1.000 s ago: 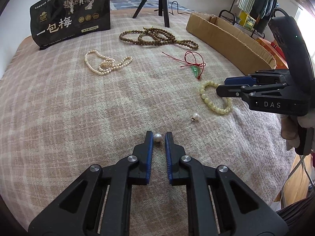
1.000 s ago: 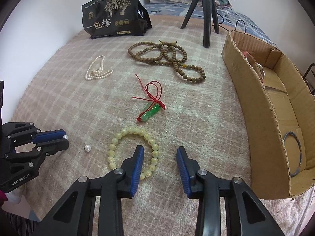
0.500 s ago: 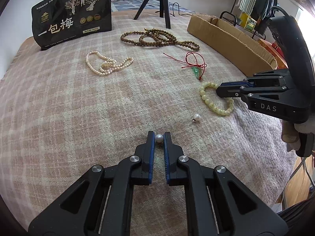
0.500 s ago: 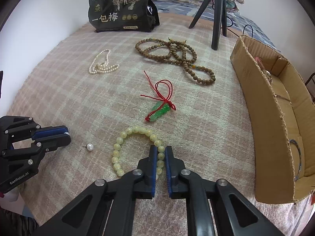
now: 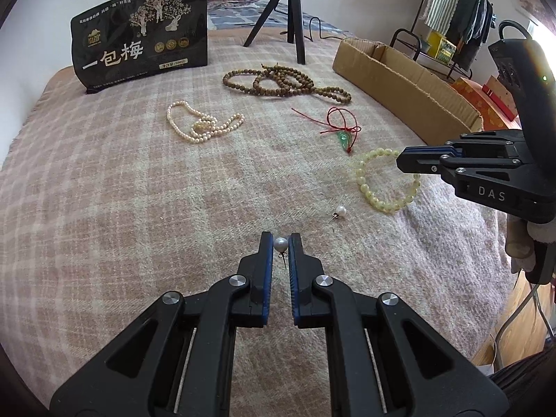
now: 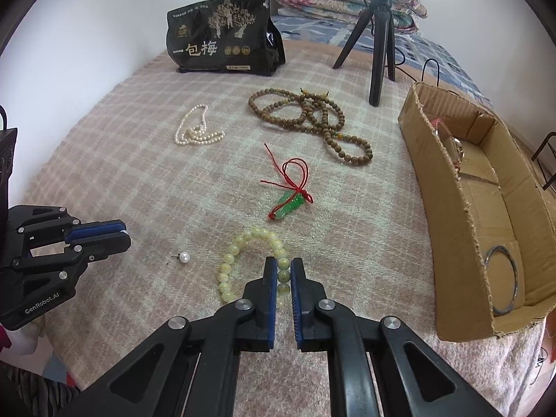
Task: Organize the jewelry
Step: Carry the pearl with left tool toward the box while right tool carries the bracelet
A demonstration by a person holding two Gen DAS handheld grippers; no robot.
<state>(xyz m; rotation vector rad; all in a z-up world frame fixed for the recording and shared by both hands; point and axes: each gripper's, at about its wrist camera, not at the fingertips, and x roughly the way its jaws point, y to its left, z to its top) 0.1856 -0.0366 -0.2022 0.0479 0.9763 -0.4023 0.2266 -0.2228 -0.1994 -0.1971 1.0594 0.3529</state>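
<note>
Covered the whole surface: a woolly pink-and-cream checked blanket (image 6: 139,180), soft and slightly pilled. Stood at its right edge: a long shallow cardboard box (image 6: 448,215) with torn, ragged walls, a metal bangle (image 6: 502,279) leaning inside its near end. Propped upright at the far end: a glossy black snack bag (image 6: 222,34) with white characters, a black tripod (image 6: 377,41) beside it. Lay tangled in front of the tripod: a long string of dull brown wooden beads (image 6: 305,118); left of that, well apart, a heaped pearl necklace (image 6: 196,132). Sprawled near the middle: a thin red cord (image 6: 292,177) knotted to a small translucent green pendant (image 6: 288,205). Nearer still: a bracelet of round, waxy pale-yellow beads (image 6: 243,246), its right side pinched between the blue pads of the right gripper (image 6: 284,271), which was closed down tight on a few beads and angled steeply toward the blanket. Rested loose on the blanket between the two tools: one pearl stud earring (image 6: 184,258), post pointing away from the bracelet. Clamped at the very tips of the left gripper (image 5: 280,243), jaws nearly together and also tipped steeply downward: a second pearl earring (image 5: 280,244), smooth and round, its thin metal post (image 5: 284,260) hanging in the narrow gap between the pads
</note>
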